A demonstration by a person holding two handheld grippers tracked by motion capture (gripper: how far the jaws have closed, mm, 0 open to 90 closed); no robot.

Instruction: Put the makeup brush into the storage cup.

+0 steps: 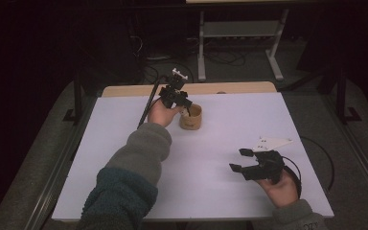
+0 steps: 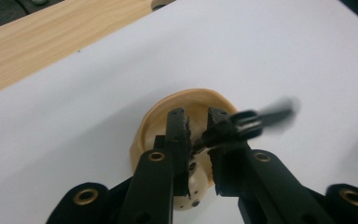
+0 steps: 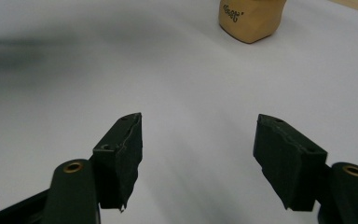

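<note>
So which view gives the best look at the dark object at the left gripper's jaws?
The left gripper view: the dark object sits blurred right at the left gripper, over the tan cup. In the high view it is a small dark sliver at the cup's mouth. The right gripper view gives the cup's outside wall.

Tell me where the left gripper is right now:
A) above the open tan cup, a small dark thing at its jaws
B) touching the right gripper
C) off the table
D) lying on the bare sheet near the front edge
A: the left gripper points down over the tan cup, a blurred small dark thing by its jaws.
</note>
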